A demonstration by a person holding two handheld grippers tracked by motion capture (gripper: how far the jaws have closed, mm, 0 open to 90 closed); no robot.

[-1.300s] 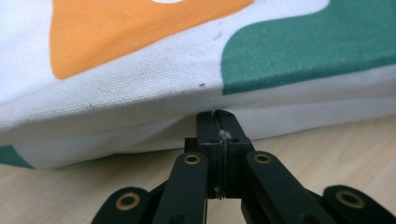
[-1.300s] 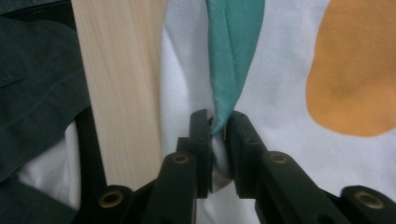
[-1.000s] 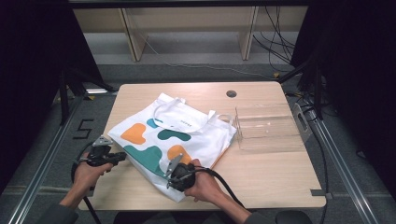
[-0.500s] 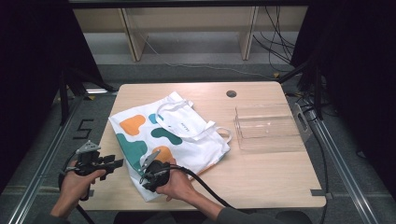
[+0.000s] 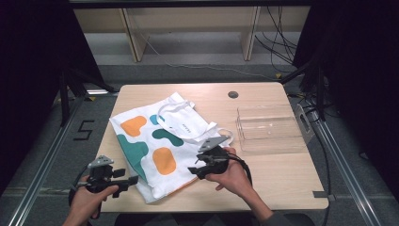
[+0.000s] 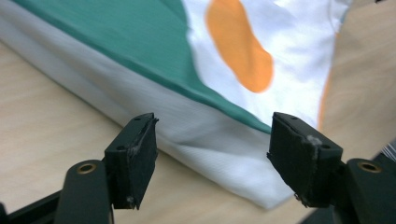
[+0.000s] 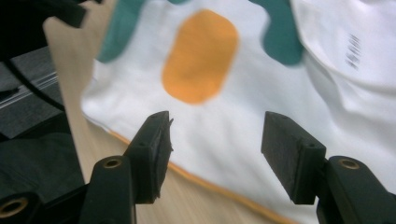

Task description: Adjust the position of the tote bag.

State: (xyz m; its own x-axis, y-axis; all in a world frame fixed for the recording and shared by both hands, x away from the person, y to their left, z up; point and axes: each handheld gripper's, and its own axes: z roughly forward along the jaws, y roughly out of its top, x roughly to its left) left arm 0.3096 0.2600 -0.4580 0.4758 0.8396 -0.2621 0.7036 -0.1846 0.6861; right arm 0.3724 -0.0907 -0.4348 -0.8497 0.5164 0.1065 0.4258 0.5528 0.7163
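A white tote bag (image 5: 160, 141) with orange and green blobs lies flat on the wooden table (image 5: 282, 179), its handles folded on top. My left gripper (image 5: 131, 180) hovers at the table's near-left edge and points right at the bag's near corner (image 6: 261, 196). Its jaws have just been opening and stand apart, the cloth lying beyond them, ungripped (image 6: 212, 144). My right gripper (image 5: 192, 170) sits at the bag's near-right edge, pointing left. Its jaws have also just been opening, with bag fabric (image 7: 201, 56) below them and nothing pinched (image 7: 215, 140).
A clear plastic box (image 5: 270, 129) stands on the right half of the table, close to the bag's handle loop. A round cable hole (image 5: 233, 94) sits near the far edge. Bare wood lies at the near right.
The bag slid and turned toward the left. Both grippers, shut on its near edge before, have opened and let go. The right gripper has moved right, off the bag's near corner.
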